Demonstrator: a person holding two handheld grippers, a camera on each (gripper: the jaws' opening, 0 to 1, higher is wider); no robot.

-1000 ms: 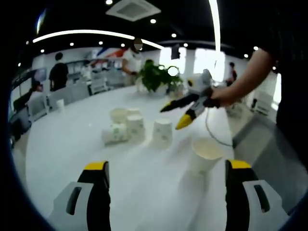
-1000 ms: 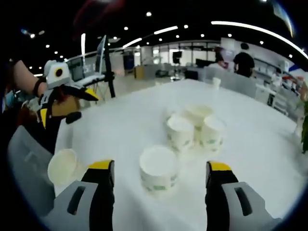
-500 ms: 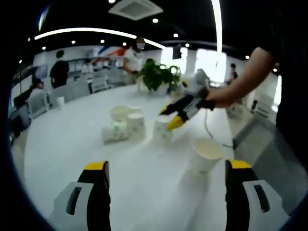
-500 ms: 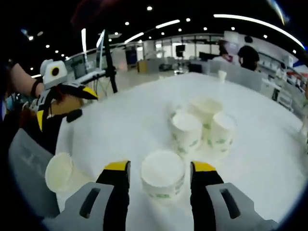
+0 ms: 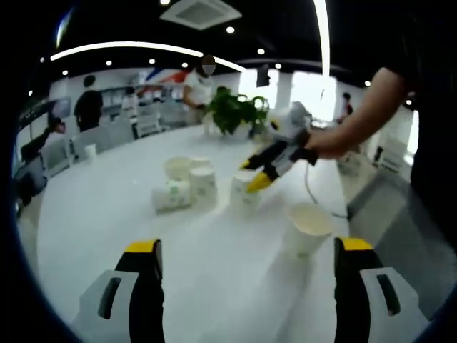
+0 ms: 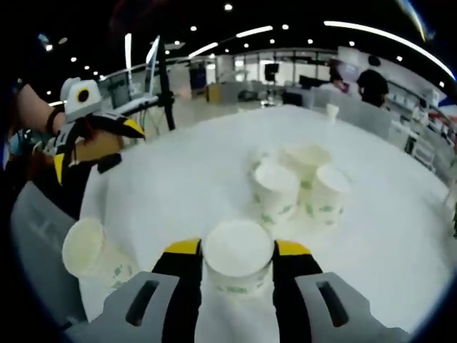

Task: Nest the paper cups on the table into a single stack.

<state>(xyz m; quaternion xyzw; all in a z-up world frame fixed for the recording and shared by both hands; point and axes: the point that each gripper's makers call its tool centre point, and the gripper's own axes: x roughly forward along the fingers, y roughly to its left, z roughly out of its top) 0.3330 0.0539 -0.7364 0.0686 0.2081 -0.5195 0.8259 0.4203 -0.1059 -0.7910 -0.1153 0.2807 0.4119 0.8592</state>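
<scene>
White paper cups with green print stand on a white table (image 5: 107,221). My right gripper (image 6: 238,250) is shut on an upside-down cup (image 6: 238,268), its yellow-tipped jaws pressing both sides; the left gripper view shows the same right gripper (image 5: 258,174) on that cup (image 5: 243,196). An upright open cup (image 5: 307,227) stands near the table edge, also visible as the open cup (image 6: 89,251). A cluster of three cups (image 5: 187,184) sits farther off, one lying on its side (image 5: 170,197). My left gripper (image 5: 248,246) is open with nothing between its jaws, held over the table edge (image 6: 93,136).
A potted plant (image 5: 232,111) stands at the table's far end. A small lone cup (image 5: 89,152) sits far left. A cable (image 5: 314,200) trails past the open cup. Chairs and people are around the room. A person's arm (image 5: 357,121) holds the right gripper.
My right gripper has come down around the upside-down cup and its jaws have narrowed from wide apart to tight against the cup. The left gripper has stayed put and open.
</scene>
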